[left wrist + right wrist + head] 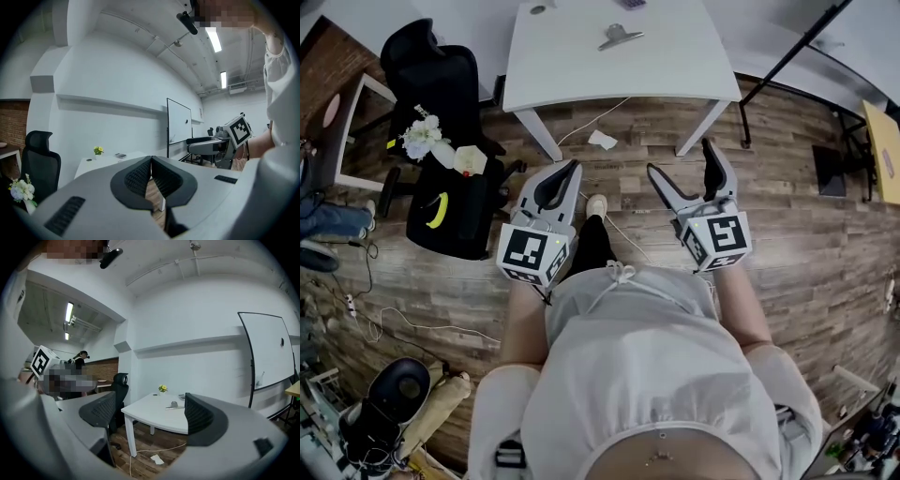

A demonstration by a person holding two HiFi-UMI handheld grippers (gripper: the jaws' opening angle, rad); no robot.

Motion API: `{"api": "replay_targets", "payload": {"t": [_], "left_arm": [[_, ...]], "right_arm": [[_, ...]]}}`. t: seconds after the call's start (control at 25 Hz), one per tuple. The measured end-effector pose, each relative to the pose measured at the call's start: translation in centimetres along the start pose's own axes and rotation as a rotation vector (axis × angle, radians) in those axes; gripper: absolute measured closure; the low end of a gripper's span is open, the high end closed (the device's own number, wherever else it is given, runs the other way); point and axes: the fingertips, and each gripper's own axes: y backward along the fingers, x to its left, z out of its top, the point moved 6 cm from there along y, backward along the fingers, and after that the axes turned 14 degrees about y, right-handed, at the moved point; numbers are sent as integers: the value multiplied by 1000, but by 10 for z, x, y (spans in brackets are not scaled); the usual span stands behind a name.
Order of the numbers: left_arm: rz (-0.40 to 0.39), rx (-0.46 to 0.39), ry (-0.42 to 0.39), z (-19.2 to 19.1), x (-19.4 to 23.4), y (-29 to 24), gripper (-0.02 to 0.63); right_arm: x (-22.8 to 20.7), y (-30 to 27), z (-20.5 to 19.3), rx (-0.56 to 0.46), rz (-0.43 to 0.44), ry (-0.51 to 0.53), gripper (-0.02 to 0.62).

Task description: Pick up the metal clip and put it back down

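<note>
Left gripper (573, 169): jaws pressed together, nothing between. Right gripper (679, 157): jaws spread wide, empty, aimed roughly level at the table. Both held side by side over the wooden floor (787, 234), short of the white table (581, 75) and apart from its near edge.

Open floor between grippers and table legs, with only a paper scrap (602, 140) lying there. Close on the left, a black office chair (431, 61) carrying flowers (422, 137) and a banana (438, 210). On the right, a slanted black stand leg (794, 52). Behind the table, a white wall and a whiteboard (267, 352).

Small yellow flower pot (162, 388) at the table's far edge. Metal clip (620, 37): grey, dull shine, lying flat near the middle of the tabletop, well apart from both grippers. Framed between the right jaws in the right gripper view, untouched.
</note>
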Motion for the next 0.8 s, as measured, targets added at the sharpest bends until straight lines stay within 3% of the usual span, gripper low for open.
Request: {"api": "replay_targets", "payload": {"t": [0.36,0.56,0.8], "left_arm": [[-36,7,31,41,116,-98,588],[-63,-12,32,67,185,-150,588],[-93,-2,37,81,240,-192,588]], "right_arm": [[-29,-144,1,63,8,-5,137],[-47,-227,1,74,-32,-38,137],[-56,-297,-7,132,-38,-26,137]]}}
